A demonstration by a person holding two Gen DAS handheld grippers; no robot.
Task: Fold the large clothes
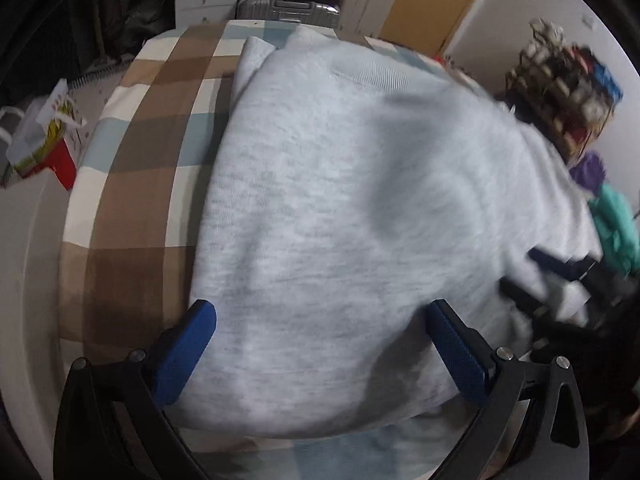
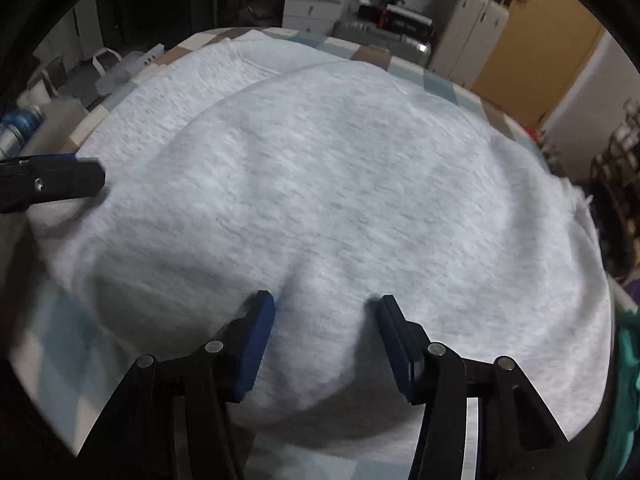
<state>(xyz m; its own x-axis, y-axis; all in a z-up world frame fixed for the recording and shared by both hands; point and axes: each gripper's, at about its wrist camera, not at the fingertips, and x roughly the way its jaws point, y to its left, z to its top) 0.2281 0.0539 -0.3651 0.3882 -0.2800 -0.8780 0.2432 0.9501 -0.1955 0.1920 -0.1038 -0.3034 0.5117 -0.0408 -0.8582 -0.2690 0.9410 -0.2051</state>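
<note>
Sweatshirt (image 2: 320, 184) lies on checked bedcover (image 1: 132, 208), right hand-held gripper (image 2: 326, 312) straddling a fold.

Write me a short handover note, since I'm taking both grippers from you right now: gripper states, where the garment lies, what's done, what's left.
Left gripper: fingers wide open, straddling the near edge of the grey sweatshirt, not pinching.
Right gripper: part open, a ridge of fabric between the fingers; no firm pinch visible.
Sweatshirt: lies on the checked cover, one layer already folded over another, its edge showing at the far left in the right wrist view.
Left: grip the near edge with both grippers, finish the folds, flatten.
</note>
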